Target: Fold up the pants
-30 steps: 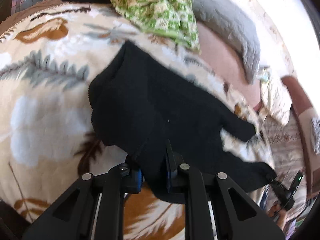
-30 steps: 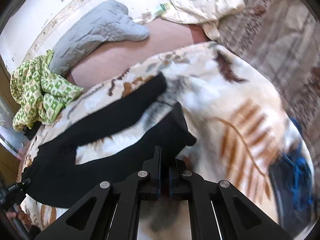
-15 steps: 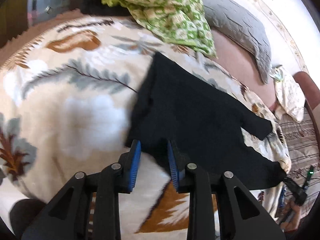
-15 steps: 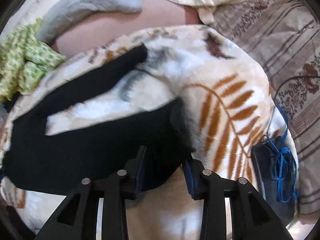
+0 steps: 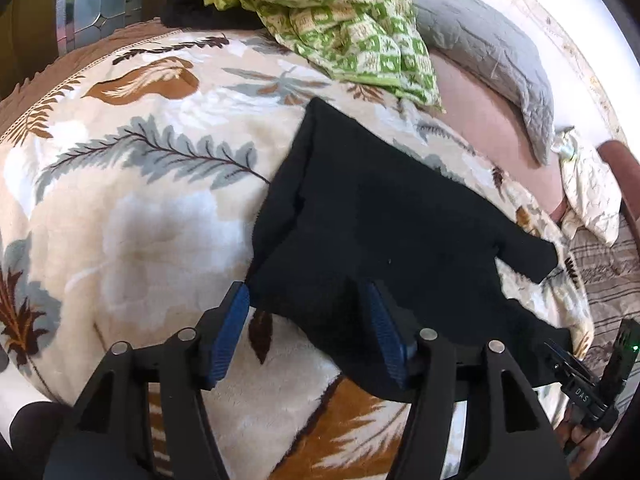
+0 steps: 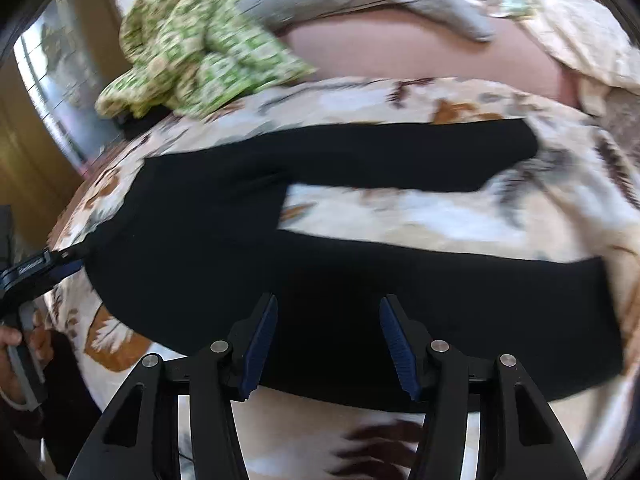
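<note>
The black pants lie spread on the leaf-print blanket, legs apart; both the left gripper and right gripper have just been opening and hold nothing, so a shallow regrip risks pinching plush blanket with the near edge

Each tool has two matte black plastic fingers with triangular cut-outs and round silver screw heads at the joints. The left tool and right tool carry ribbed blue pads on the inner faces. White lettering, perhaps "DAS", marks one black housing.
</note>
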A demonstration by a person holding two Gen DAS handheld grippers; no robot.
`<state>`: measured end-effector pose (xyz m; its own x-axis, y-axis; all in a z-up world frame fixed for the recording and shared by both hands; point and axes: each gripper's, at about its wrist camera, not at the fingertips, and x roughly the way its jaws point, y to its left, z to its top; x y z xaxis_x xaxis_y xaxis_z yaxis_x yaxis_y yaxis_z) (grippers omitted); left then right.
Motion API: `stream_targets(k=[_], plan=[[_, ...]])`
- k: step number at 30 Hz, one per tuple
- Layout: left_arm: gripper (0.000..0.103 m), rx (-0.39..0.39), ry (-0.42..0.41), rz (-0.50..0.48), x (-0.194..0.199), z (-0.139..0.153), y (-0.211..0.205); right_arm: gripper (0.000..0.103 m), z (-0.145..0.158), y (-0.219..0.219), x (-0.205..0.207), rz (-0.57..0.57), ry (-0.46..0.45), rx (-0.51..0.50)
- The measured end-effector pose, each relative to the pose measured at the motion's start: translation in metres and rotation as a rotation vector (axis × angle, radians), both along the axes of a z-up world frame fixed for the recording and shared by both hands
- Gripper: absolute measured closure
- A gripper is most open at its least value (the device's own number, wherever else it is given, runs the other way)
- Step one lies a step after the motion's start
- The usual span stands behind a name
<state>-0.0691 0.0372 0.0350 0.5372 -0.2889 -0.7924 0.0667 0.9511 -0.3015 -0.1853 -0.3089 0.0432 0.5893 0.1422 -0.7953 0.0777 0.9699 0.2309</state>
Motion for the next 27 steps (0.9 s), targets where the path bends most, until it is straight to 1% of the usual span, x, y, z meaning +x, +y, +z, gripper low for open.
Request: stream_targets(k=[5, 9, 12, 14, 15, 16, 17, 18, 19, 21, 25, 27], plan=[[0.043, 0.034, 0.028, 0.003, 0.005, -0.014, -0.001, 0.048, -0.017, 0.02, 0.014, 0.036, 0.038, -0.013], [0.043, 0.075, 0.013, -0.013, 0.004, -0.016, -0.005, 0.048, -0.028, 0.024, 0.018, 0.031, 0.057, -0.055], [0.043, 0.089, 0.015, -0.028, 0.005, -0.012, -0.005, 0.047, -0.026, 0.029, 0.022, 0.049, 0.061, -0.085], [0.042, 0.085, 0.002, -0.025, 0.008, -0.003, -0.001, 0.047, -0.019, 0.026, 0.026, 0.059, 0.051, -0.058], [0.04, 0.085, -0.004, -0.025, 0.01, 0.0, 0.0, 0.046, -0.015, 0.024, 0.028, 0.058, 0.039, -0.046], [0.032, 0.082, -0.012, -0.029, 0.013, 0.005, 0.001, 0.046, -0.01, 0.02, 0.031, 0.05, 0.026, -0.044], [0.024, 0.073, -0.023, -0.036, 0.018, 0.009, 0.003, 0.042, -0.005, 0.016, 0.036, 0.041, 0.013, -0.046], [0.02, 0.063, -0.03, -0.04, 0.022, 0.013, 0.005, 0.039, 0.0, 0.012, 0.041, 0.037, -0.007, -0.05], [0.019, 0.051, -0.037, -0.045, 0.03, 0.018, 0.007, 0.037, 0.004, 0.009, 0.046, 0.038, -0.025, -0.052], [0.015, 0.046, -0.034, -0.062, 0.045, 0.022, 0.007, 0.03, 0.01, 0.002, 0.059, 0.038, -0.051, -0.06], [0.014, 0.075, -0.004, -0.103, 0.089, 0.023, 0.002, 0.029, 0.014, -0.011, 0.092, 0.027, -0.063, -0.076], [0.014, 0.103, 0.008, -0.122, 0.109, 0.02, -0.003, 0.027, 0.015, -0.017, 0.111, 0.011, -0.066, -0.098]])
